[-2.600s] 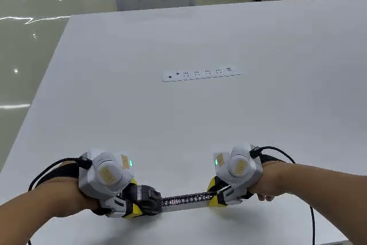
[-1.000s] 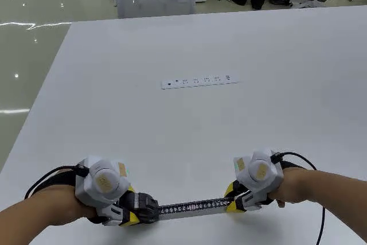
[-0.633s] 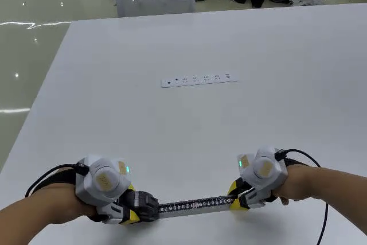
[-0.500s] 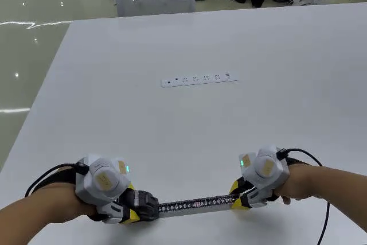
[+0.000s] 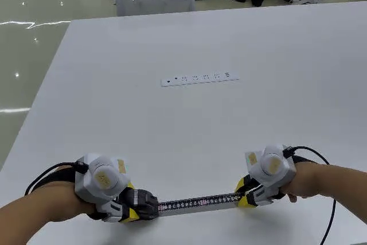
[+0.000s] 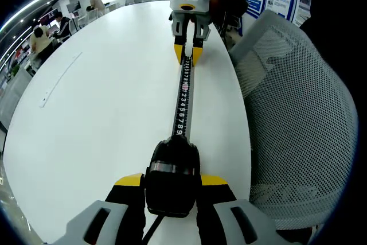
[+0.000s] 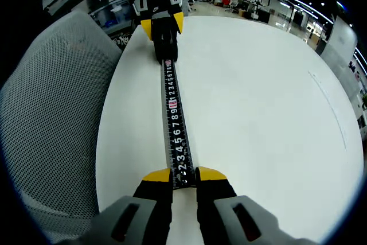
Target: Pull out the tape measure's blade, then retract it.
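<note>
The left tongs (image 5: 135,208) hold the tape measure (image 6: 172,167) tight. The right tongs (image 7: 183,175) pinch its blade (image 7: 174,113) end. If that pinch slips, the blade may snap back fast.

My head camera looks forward and down from over the near edge of the white table (image 5: 172,136), with my left gripper (image 5: 134,206) and right gripper (image 5: 244,193) low in its frame. The camera on my left gripper sits low and close behind the tape measure case (image 6: 172,170), facing along the blade (image 6: 182,101) toward the right gripper. My right one's camera faces back the opposite way. All three views share that blade; the two gripper views share the mesh chair (image 6: 287,113) beside the table.
</note>
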Tool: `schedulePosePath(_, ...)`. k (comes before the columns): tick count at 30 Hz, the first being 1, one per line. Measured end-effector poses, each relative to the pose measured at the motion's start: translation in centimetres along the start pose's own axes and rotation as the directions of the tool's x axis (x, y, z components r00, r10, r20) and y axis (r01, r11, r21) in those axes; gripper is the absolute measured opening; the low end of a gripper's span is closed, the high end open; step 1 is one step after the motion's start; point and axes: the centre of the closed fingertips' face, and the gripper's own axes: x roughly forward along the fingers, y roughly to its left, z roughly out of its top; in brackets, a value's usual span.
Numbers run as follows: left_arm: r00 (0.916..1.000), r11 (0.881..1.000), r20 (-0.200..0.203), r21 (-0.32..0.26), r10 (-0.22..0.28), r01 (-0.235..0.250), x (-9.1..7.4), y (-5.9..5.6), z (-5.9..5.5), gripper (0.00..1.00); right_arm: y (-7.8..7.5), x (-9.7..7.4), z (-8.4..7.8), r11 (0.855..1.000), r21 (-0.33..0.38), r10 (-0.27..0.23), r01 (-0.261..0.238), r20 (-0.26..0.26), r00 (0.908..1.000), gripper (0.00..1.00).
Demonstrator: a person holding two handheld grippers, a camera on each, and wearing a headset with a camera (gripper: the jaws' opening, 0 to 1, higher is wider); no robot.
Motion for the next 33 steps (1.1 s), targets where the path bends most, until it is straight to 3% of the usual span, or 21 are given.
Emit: schedulePosePath(33, 1.0, 1.0, 0.0, 0.001, 0.004, -0.004, 0.0, 0.2, -0.1, 0.31, -0.5, -1.3, -2.0, 1.0, 0.021, -0.02, 0.02, -0.02, 0.9996, 0.13)
